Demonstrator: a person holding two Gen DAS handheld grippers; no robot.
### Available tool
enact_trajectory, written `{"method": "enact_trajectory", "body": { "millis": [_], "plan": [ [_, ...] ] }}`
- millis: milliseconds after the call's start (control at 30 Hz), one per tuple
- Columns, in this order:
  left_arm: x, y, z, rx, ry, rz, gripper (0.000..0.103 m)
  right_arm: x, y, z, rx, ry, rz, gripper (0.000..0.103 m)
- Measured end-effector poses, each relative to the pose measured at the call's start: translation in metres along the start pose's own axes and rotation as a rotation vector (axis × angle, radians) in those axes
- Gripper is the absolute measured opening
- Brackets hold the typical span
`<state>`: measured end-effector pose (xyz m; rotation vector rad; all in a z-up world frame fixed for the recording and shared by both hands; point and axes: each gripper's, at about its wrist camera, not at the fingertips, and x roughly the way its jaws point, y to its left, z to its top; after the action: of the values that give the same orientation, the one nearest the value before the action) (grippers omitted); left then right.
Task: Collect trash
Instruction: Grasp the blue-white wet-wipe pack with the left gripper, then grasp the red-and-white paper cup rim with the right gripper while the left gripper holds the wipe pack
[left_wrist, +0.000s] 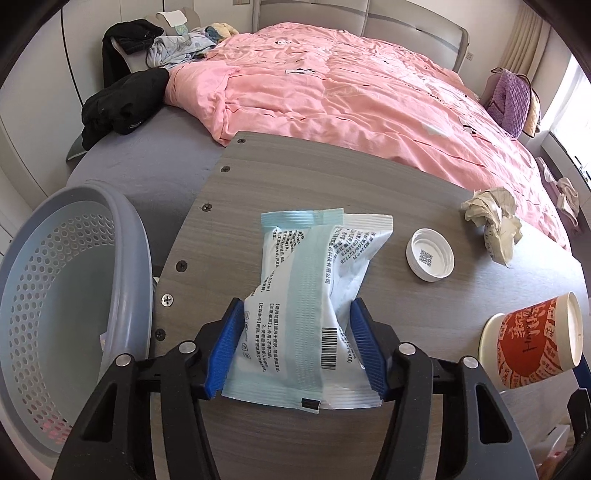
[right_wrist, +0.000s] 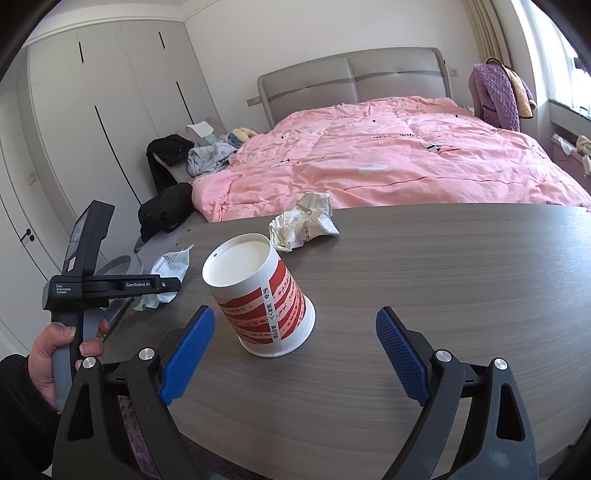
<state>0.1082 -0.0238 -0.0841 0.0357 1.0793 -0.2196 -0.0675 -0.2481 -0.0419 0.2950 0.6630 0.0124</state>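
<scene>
Wrapper lengthwise along left gripper, clamped.

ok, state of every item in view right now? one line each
left gripper: shut on the wrapper
wrapper: pinched between the blue pads, over the table
right gripper: open, holding nothing
paper cup: upside down on the table, between the open fingers, untouched
bottle cap: lying open side up on the table
crumpled paper: loose on the table near its far edge
basket: beside the table's left edge, tilted in the left view
</scene>
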Motion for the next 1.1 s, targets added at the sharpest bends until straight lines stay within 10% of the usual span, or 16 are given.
{"method": "enact_trajectory", "body": {
  "millis": [500, 700, 1100],
  "plan": [
    [-0.041, -0.005, -0.032, 0.086, -0.128, 0.043, 0.053, 0.037, 0.034, 0.006, -0.089, 0.019, -0.060, 0.087],
    [-0.056, 0.001, -0.044, 0.086, -0.164, 0.047, 0.053, 0.055, 0.044, 0.009, -0.119, 0.053, -0.096, 0.060],
    [-0.074, 0.022, -0.059, 0.075, -0.208, 0.028, 0.053, 0.043, 0.071, 0.013, -0.155, 0.036, -0.100, 0.060]
  ]
}}
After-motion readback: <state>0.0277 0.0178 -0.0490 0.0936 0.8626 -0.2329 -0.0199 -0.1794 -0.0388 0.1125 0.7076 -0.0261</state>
